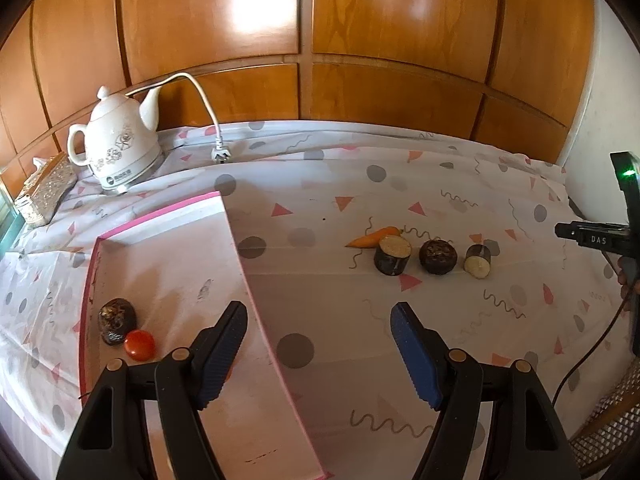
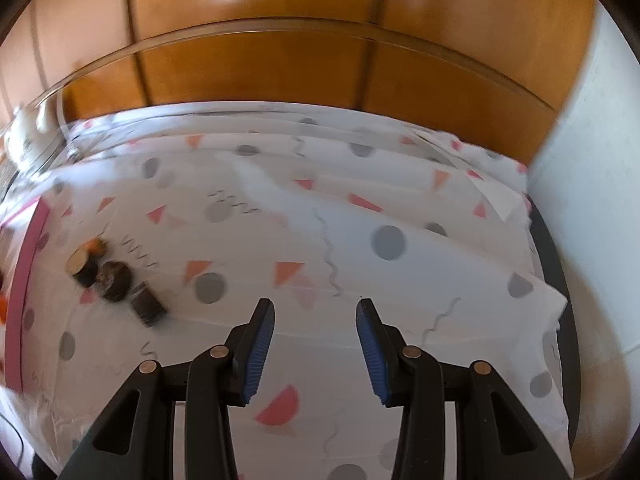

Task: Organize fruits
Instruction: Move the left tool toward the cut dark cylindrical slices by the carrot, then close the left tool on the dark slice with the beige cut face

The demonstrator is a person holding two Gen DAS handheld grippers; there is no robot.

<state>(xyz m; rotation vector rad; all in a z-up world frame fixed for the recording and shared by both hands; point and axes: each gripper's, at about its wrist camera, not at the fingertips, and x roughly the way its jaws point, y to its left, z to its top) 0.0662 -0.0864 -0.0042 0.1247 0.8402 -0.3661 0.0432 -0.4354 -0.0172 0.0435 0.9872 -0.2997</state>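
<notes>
A pink-rimmed tray (image 1: 168,264) lies on the left of the table and holds a dark fruit (image 1: 116,320) and a red tomato (image 1: 139,345). On the cloth to the right lie an orange carrot (image 1: 374,237), a dark cut cylinder (image 1: 393,255), a dark round fruit (image 1: 437,256) and a smaller cut cylinder (image 1: 478,261). My left gripper (image 1: 319,312) is open and empty, over the tray's right rim. My right gripper (image 2: 316,308) is open and empty over bare cloth; the same pieces show blurred at its left (image 2: 114,278). The right gripper's body shows at the left wrist view's right edge (image 1: 600,236).
A white teapot (image 1: 120,148) with a cord and plug (image 1: 221,154) stands at the back left, beside a glittery box (image 1: 44,188). Wooden panels (image 1: 312,40) back the table. A white wall (image 2: 580,200) is on the right. A wicker chair (image 1: 612,420) is at the lower right.
</notes>
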